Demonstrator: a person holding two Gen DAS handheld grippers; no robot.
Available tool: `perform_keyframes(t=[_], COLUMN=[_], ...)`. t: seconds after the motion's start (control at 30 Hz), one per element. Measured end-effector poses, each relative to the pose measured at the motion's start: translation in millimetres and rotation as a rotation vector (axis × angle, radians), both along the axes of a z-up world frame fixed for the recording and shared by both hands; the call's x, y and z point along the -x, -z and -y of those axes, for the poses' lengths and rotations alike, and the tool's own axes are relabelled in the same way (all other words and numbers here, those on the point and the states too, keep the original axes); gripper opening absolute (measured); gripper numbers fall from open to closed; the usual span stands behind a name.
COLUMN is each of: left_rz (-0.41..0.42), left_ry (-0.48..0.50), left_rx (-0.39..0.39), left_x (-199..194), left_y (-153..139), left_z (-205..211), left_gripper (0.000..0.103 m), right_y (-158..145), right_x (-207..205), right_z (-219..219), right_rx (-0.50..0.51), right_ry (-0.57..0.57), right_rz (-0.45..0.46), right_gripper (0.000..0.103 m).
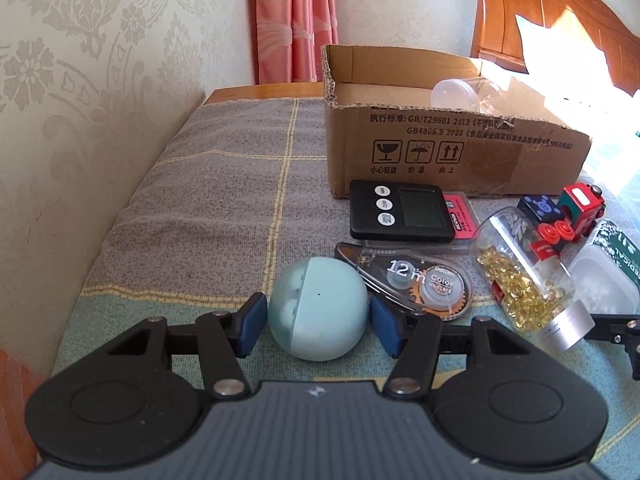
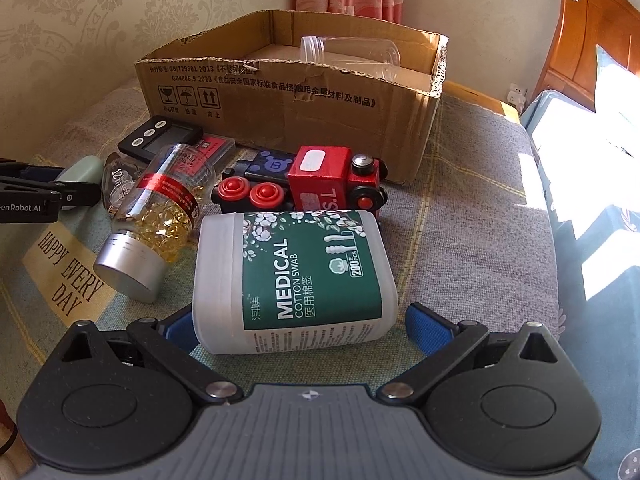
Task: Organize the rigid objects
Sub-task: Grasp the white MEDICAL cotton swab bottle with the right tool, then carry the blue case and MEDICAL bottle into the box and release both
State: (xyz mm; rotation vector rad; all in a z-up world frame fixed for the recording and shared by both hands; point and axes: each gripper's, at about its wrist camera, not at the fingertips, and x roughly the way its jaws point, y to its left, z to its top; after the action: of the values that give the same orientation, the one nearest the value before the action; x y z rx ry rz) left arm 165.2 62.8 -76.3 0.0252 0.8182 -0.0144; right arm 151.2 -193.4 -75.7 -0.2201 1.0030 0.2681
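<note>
Checked cloth covers the bench; far on it sits an open cardboard box (image 1: 440, 148). Nearer, the right tool (image 2: 304, 326) gapes around the cotton swab tub (image 2: 292, 280), ungripped; left tool (image 1: 318, 322) brackets the blue ball (image 1: 318, 308), pads barely clear. Likely next: close, lift, box them.

The right claw (image 2: 304, 326) is seen with its blue pads spread to either side of a cotton swab box (image 2: 294, 280) lying on its side, a gap being visible at the right pad while the left pad is partly hidden behind the box. Just beyond the box a red toy train (image 2: 332, 188) is found, and ahead to the left a clear capsule bottle (image 2: 156, 220) with a silver cap is laid tilted on the blanket (image 2: 472, 232). Farther ahead an open cardboard box (image 2: 288, 108) is placed, with a clear jar (image 2: 348, 54) lying inside it, and the left claw (image 2: 68, 196) is glimpsed at the far left edge beside a pale blue ball (image 2: 82, 172).
</note>
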Motion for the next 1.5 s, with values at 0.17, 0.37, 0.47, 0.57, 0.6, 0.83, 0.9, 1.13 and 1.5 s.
perform_keyframes(t=[0.17, 0.37, 0.47, 0.57, 0.6, 0.83, 0.9, 1.13, 1.5], left_rz=[-0.007, -0.01, -0.015, -0.016, -0.017, -0.039, -0.043, -0.026, 0.033], left_ry=[0.002, 0.016, 0.019, 0.022, 0.027, 0.056, 0.064, 0.097, 0.149], left_rx=[-0.002, -0.012, -0.005, 0.0, 0.002, -0.009, -0.01, -0.016, 0.003], left_x=[-2, -4, -6, -7, -7, -8, -7, 3, 0], left_y=[-1, -2, -2, -1, -2, -4, -6, -24, -59], left_z=[0, 2, 1, 1, 1, 1, 2, 4, 12], left_gripper=[0.059, 0.059, 0.059, 0.058, 0.053, 0.052, 0.052, 0.052, 0.052], right_y=[-1, -4, -7, -9, -9, -14, -17, -27, -78], right_x=[-13, -19, -21, -21, -21, -20, -19, -10, -15], right_z=[-6, -14, -16, -18, -19, -18, -17, -17, -9], right_rx=[0.021, 0.053, 0.059, 0.063, 0.065, 0.064, 0.067, 0.068, -0.008], right_ry=[-0.015, -0.033, -0.036, -0.039, -0.037, -0.047, -0.057, -0.08, -0.092], right_rz=[-0.034, -0.034, -0.04, -0.046, -0.048, -0.047, -0.046, -0.048, 0.053], right_gripper=[0.103, 0.101, 0.094, 0.09, 0.09, 0.086, 0.086, 0.086, 0.086])
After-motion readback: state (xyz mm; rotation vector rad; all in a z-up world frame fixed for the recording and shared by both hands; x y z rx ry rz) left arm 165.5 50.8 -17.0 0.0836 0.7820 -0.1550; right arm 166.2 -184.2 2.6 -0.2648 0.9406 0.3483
